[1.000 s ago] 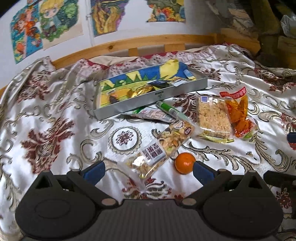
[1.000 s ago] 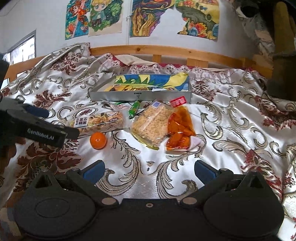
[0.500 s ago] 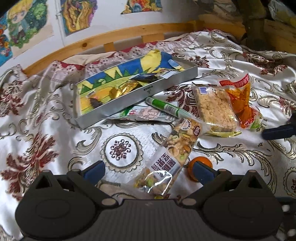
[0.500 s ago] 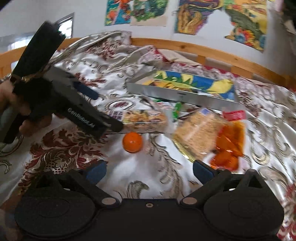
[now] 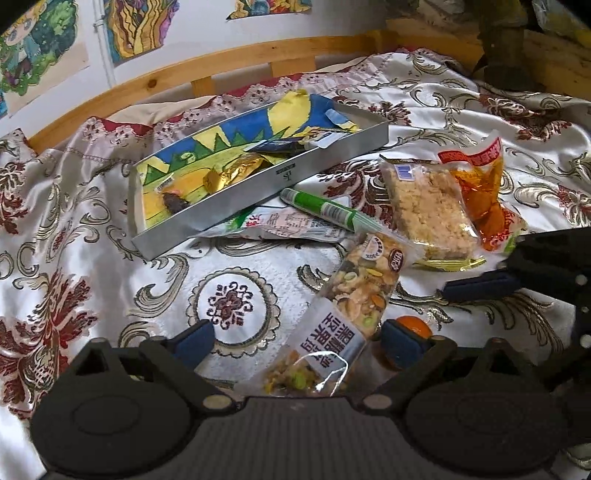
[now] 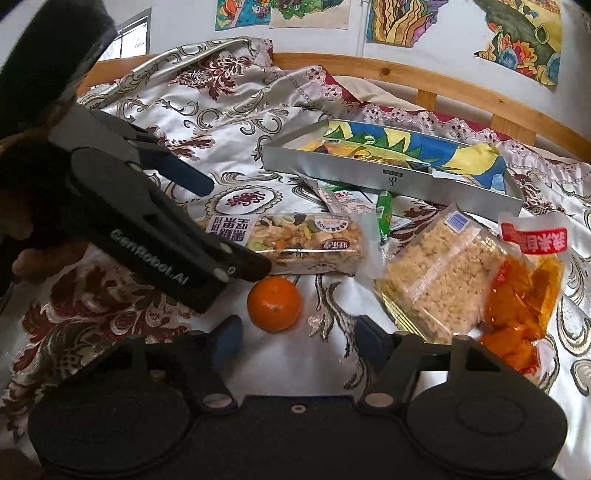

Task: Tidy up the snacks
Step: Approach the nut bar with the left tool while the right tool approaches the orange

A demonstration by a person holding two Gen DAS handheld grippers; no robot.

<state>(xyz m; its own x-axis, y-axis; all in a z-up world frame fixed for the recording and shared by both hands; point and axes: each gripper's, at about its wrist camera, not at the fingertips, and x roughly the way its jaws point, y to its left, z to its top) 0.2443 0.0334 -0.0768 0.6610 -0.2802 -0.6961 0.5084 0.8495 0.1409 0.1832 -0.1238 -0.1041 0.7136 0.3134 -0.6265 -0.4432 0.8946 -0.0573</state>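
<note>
- Wall [image 6: 424, 55]: white, plain, behind the bed.
- Drawings [image 6: 402, 20]: coloured paper sheets fixed to the wall in a row above the rail; the same row appears in the left wrist view [image 5: 140, 26].
- Rail [image 6: 461, 83]: light wooden bed frame running along the wall, with short upright slats below it.
- Bedspread [image 5: 92, 258]: glossy white satin with dark red floral motifs and grey-gold scrolls; wrinkled, bunched up toward the rail.
- Window [image 6: 135, 35]: at far left in the right wrist view, showing bright daylight.
- Clutter [image 5: 517, 44]: dark, indistinct items stacked beyond the bed's far right corner.
</note>
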